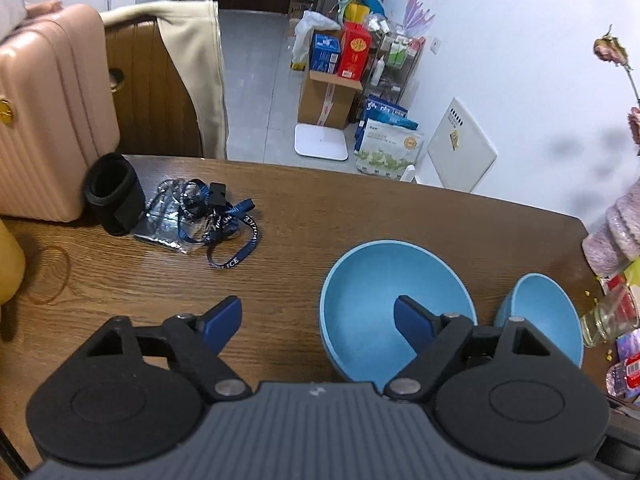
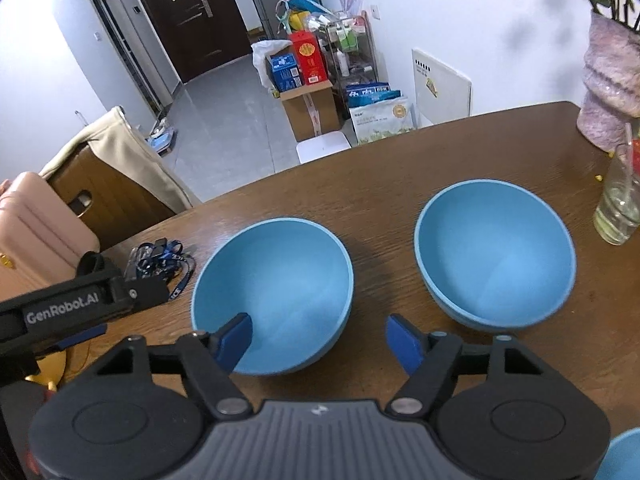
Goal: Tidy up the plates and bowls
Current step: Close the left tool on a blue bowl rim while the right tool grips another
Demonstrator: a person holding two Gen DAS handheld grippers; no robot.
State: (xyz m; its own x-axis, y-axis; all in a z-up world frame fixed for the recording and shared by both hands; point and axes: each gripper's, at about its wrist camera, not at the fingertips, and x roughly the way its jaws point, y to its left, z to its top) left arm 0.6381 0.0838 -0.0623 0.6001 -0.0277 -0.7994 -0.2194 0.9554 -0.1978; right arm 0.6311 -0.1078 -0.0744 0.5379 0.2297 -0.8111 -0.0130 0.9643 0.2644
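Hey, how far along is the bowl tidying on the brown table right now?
Done: nothing yet, as far as these views show. The two blue bowls, left bowl and right bowl, sit apart, unstacked, on the table. In hand: nothing. The left gripper straddles the left bowl's rim, jaws open; the right gripper is open too, empty. Left: gripping and stacking. No plates visible.

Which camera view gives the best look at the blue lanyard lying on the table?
The left wrist view shows the blue lanyard best: it lies in the open on the table, its printed strap readable. In the right wrist view the lanyard is smaller, and the left gripper's body partly covers it.
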